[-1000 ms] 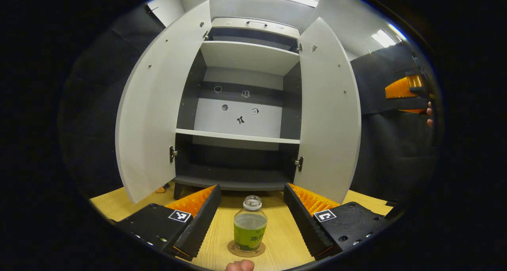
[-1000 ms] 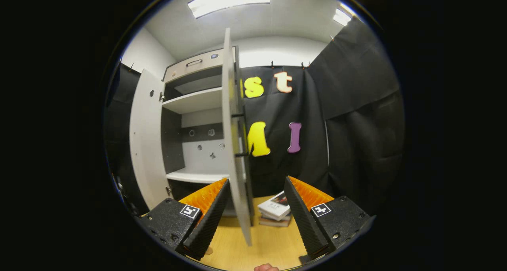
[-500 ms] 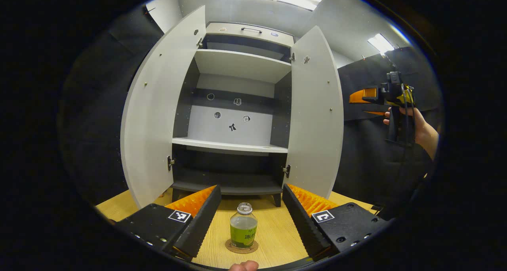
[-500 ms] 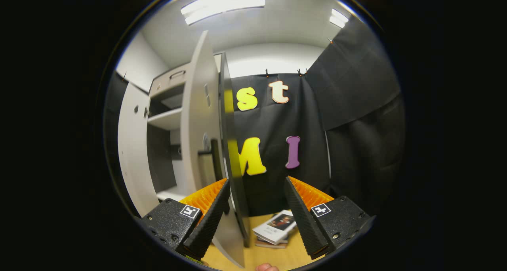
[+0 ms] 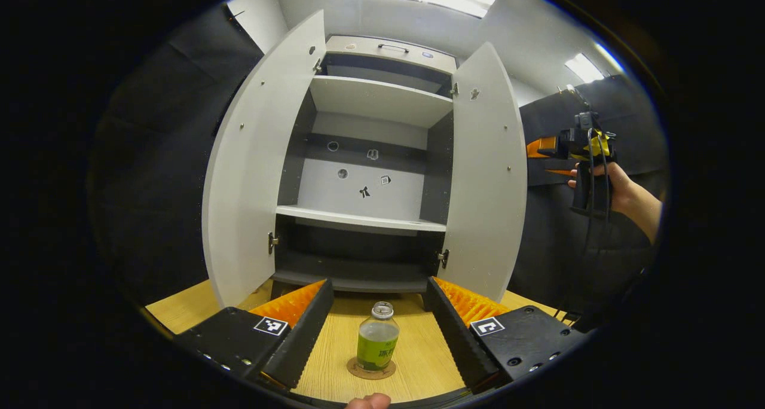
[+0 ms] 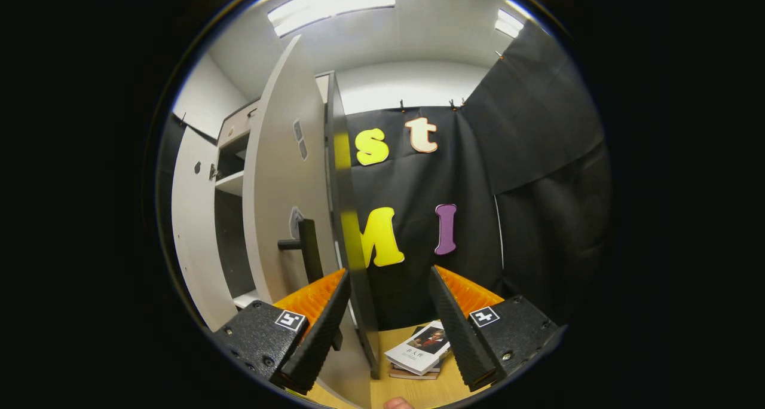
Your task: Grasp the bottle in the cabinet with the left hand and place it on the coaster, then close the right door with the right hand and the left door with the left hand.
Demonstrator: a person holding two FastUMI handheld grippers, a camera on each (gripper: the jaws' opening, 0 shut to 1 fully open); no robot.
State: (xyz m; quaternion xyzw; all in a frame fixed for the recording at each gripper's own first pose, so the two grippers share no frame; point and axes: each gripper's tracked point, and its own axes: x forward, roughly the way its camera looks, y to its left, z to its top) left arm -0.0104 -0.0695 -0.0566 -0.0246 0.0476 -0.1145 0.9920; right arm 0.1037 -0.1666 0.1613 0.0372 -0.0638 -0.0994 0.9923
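Observation:
The bottle (image 5: 376, 344), clear with a green label, stands upright on a round coaster (image 5: 372, 370) on the wooden table. My left gripper (image 5: 378, 286) is open, drawn back, with the bottle free between its fingers. Both doors of the cabinet (image 5: 364, 217) are open: the left door (image 5: 251, 170) and the right door (image 5: 487, 176). A hand (image 5: 615, 188) holds my right gripper (image 5: 547, 149) just outside the right door. In the right gripper view, my right gripper (image 6: 388, 274) is open. The right door's outer face (image 6: 287, 188), its handle (image 6: 308, 250) and dark edge (image 6: 346, 217) lie close ahead.
The cabinet shelves (image 5: 358, 217) hold nothing. A small stack of books (image 6: 418, 355) lies on the table (image 6: 412, 391) to the right of the cabinet. Black cloth (image 6: 538, 205) walls the booth behind and to the right.
My left gripper has drawn back from the bottle, which stays on the coaster. My right gripper has come round to the right door's outer side, so its handle now shows.

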